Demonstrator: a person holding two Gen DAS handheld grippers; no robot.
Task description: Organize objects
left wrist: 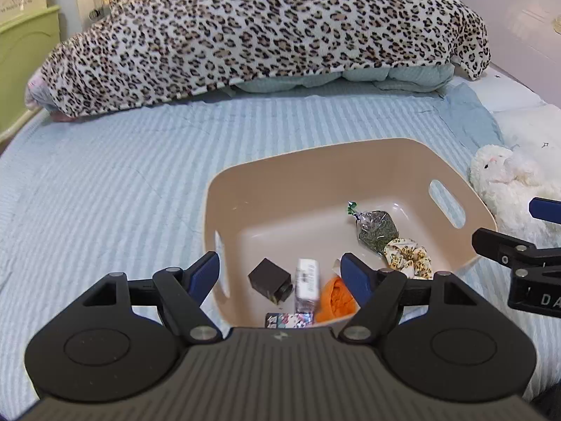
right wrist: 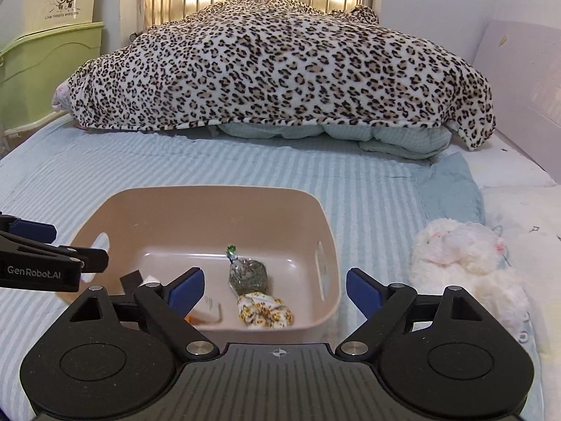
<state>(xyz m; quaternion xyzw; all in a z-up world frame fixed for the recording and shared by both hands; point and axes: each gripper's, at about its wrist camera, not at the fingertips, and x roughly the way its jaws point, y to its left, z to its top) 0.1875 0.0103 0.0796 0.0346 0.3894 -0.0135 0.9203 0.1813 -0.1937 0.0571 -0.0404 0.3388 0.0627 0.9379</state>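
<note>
A beige plastic basket (left wrist: 368,161) (right wrist: 196,207) sits on the striped bed. In it lie a dark cube (left wrist: 269,280), a white box (left wrist: 307,282), an orange cloth (left wrist: 335,298), a colourful card (left wrist: 289,320), a clear bag of green bits (left wrist: 377,231) (right wrist: 248,275) and a leopard-print scrunchie (left wrist: 408,256) (right wrist: 264,310). My left gripper (left wrist: 280,273) is open and empty over the basket's near left part. My right gripper (right wrist: 275,291) is open and empty over the basket's near right part; it also shows in the left wrist view (left wrist: 519,245).
A white plush toy (left wrist: 505,179) (right wrist: 463,263) lies right of the basket. A leopard-print blanket (left wrist: 266,31) (right wrist: 280,66) covers bedding at the back. A green storage bin (right wrist: 42,70) stands left of the bed. A wall panel (right wrist: 526,94) runs along the right.
</note>
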